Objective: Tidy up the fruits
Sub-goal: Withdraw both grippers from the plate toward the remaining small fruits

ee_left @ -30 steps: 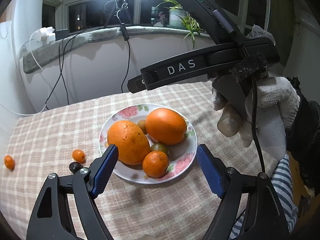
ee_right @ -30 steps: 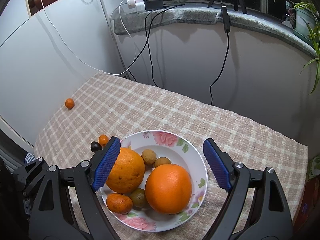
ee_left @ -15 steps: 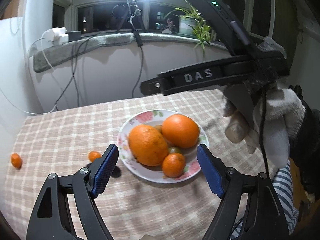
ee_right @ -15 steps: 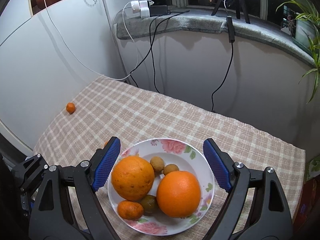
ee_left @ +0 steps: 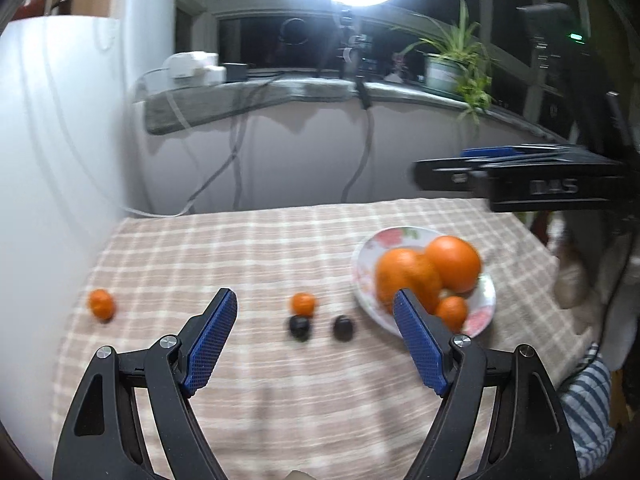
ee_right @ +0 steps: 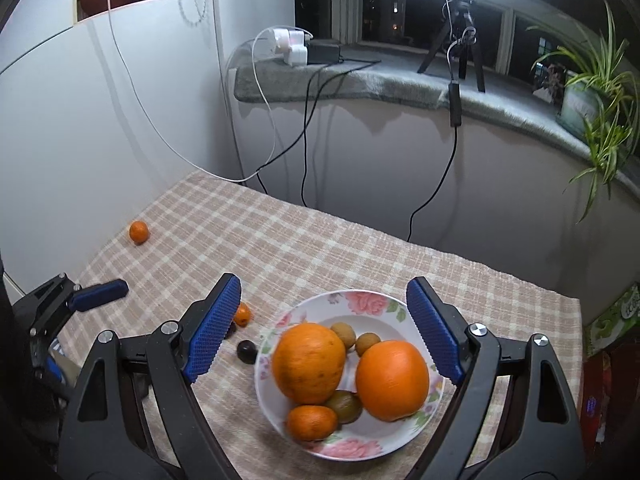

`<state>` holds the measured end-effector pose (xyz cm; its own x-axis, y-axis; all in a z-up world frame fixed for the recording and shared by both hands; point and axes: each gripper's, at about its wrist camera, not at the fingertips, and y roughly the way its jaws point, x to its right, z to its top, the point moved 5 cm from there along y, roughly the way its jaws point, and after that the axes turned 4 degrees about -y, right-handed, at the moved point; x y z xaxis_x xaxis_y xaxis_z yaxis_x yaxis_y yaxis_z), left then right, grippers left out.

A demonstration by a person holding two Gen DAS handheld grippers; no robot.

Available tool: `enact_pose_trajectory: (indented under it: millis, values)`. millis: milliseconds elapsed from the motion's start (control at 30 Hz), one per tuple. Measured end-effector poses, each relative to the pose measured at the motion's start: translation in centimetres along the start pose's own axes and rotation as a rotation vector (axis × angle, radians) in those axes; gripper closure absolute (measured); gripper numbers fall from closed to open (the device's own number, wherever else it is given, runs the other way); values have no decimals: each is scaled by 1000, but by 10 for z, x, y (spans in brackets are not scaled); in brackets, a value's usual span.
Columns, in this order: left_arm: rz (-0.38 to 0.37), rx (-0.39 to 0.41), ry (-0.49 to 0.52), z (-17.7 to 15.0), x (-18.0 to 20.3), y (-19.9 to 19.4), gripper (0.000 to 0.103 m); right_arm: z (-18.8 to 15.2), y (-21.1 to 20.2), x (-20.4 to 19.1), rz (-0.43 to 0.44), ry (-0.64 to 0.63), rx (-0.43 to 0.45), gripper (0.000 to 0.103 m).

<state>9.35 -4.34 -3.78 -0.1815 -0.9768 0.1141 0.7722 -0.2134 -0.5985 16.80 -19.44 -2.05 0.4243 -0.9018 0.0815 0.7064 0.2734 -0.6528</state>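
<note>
A flowered plate (ee_right: 360, 297) holds two big oranges (ee_right: 309, 362) (ee_right: 392, 374), a mandarin (ee_right: 312, 422), a green-brown fruit (ee_right: 345, 406) and two small brown fruits (ee_right: 343, 334). My right gripper (ee_right: 324, 284) hovers open above the plate, holding nothing. In the left wrist view the plate (ee_left: 400, 236) lies to the right. A small orange (ee_left: 303, 304) and two dark fruits (ee_left: 299, 327) (ee_left: 344, 327) lie on the checked cloth just beyond my open, empty left gripper (ee_left: 313, 296). Another small orange (ee_left: 101, 303) sits far left.
The checked tablecloth (ee_right: 320, 240) ends at a white wall on the left. Behind runs a grey sill (ee_right: 360, 76) with a power strip, hanging cables, a ring-light tripod (ee_right: 460, 32) and a potted plant (ee_right: 592, 92). A striped cloth (ee_left: 588, 400) hangs at the table's right.
The left wrist view has swung left: the plate slid to the right and the loose fruits now lie ahead of its fingers. The right gripper drew back and up. Both stayed open.
</note>
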Motion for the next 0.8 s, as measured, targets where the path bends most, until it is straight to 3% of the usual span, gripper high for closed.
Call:
enact_pose_trajectory:
  millis: [300,567,633,800]
  values:
    - [83,-4,-58,-7,-47,-5,22,8,-18,-30,26,-35,29,16]
    - [98,1,-88,-11,-67,-5,22,11,-13,-49,40,-82,22,16]
    - [99,1,-99,-12,-74,-4,22,11,-8,-54,59,-99,16,16]
    - [118,-7,-134,-17,-101,-2,23,11,13,-54,218,-65,-34,16]
